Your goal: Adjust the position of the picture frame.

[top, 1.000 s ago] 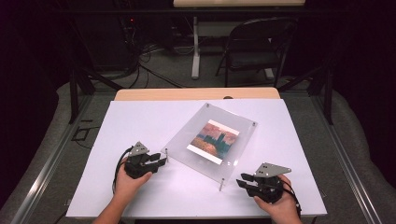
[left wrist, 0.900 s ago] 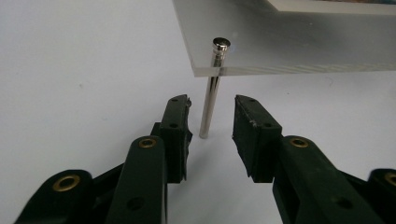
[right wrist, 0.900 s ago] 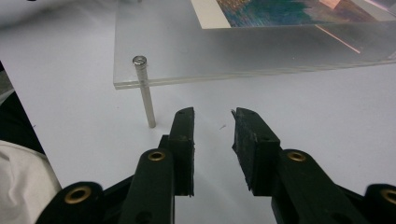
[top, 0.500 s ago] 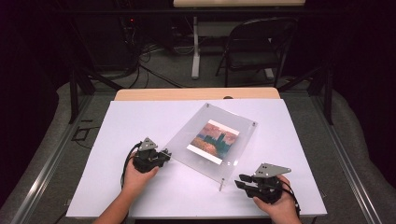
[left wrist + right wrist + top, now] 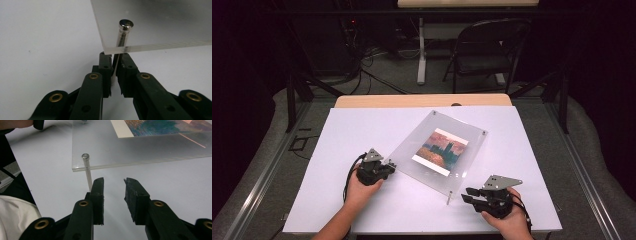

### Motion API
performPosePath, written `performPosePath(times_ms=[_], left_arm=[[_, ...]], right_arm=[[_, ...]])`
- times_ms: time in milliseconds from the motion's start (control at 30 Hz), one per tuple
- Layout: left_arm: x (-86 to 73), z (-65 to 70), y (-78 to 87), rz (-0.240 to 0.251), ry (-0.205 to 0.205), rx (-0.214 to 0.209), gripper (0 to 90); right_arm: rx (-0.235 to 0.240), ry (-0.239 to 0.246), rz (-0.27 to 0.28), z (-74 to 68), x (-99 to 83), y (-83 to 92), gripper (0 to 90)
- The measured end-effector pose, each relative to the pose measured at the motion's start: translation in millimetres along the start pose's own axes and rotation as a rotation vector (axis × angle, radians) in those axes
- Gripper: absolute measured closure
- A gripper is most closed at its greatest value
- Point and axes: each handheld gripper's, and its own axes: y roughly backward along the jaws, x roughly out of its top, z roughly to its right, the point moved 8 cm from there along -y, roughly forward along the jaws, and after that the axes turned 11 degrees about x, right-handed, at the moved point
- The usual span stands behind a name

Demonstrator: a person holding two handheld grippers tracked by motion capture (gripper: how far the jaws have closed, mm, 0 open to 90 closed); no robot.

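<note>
High view: we see a clear acrylic photo frame [image 5: 439,152] lying tilted on the white table [image 5: 362,125], a printed picture [image 5: 441,151] sandwiched in it, metal standoff pins at its corners.
Left gripper: our left gripper [image 5: 387,167] sits at the frame's near-left corner; a second ago it lay a little farther back from that corner, so it has crept in.
Left jaws: they have just been closing, and in the left gripper view the left gripper [image 5: 115,62] has its pads pinched on the shaft of the corner pin [image 5: 123,32] just below the acrylic edge (only a sliver of gap remains).
Meaning: we judge the grasp on this pin is now made, so unscrewing or pulling it out to open the frame looks like the step in hand.
Right gripper: our right gripper [image 5: 468,194] rests on the table just short of the frame's nearest corner, in the same place as a second ago.
Right jaws: parted, holding nothing; in the right gripper view the right gripper [image 5: 113,182] has the second pin [image 5: 86,166] just left of its left pad, outside the gap.
View difference: the gripper views show pad contact and pin shafts under the plate; from above we get the frame's whole lie and both hands instead.
</note>
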Motion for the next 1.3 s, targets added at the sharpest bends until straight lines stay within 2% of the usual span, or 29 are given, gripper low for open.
performPosePath(times_ms=[300, 500, 533, 600, 700, 800, 833, 1033, 1133, 1267, 1300], left_arm=[[-1.1, 0.3, -1.6, 0.006, -0.004, -0.001, 84.3], [0.2, 0.8, 0.7, 0.001, 0.007, -0.011, 84.7], [1.1, 0.8, 1.1, 0.007, 0.013, -0.002, 84.6], [2.3, 1.6, 2.5, 0.006, 0.013, -0.018, 84.7], [7.4, 3.1, 8.6, 0.009, 0.022, -0.039, 84.6], [10.7, 4.5, 11.2, 0.022, 0.030, -0.042, 84.7], [12.8, 5.0, 13.7, 0.018, 0.030, -0.048, 84.7], [20.2, 5.9, 19.4, 0.026, 0.021, -0.045, 84.9], [24.2, 6.9, 22.4, 0.024, 0.030, -0.048, 84.9], [29.2, 7.3, 26.2, 0.032, 0.042, -0.058, 84.8], [29.8, 7.3, 26.8, 0.032, 0.040, -0.059, 84.8]], right_arm=[[0.013, -0.006, 0.002, -0.6, 0.0, -0.5, 67.9], [0.027, -0.010, 0.001, -1.8, -0.2, -2.0, 68.0], [0.029, -0.012, 0.002, -2.1, -0.2, -2.2, 67.9], [0.039, -0.019, 0.004, -2.8, -0.2, -2.6, 67.9], [0.063, -0.030, 0.007, -6.0, 0.0, -5.0, 67.6], [0.079, -0.030, 0.005, -9.0, 0.2, -7.2, 67.4], [0.099, -0.031, 0.003, -12.8, 0.5, -10.1, 67.1], [0.102, -0.036, 0.005, -13.4, 1.6, -14.3, 67.0], [0.097, -0.032, 0.007, -12.3, 4.5, -16.7, 67.3], [0.116, -0.036, 0.012, -15.2, 8.8, -23.0, 68.0], [0.132, -0.049, 0.018, -16.7, 10.5, -26.6, 69.3]])
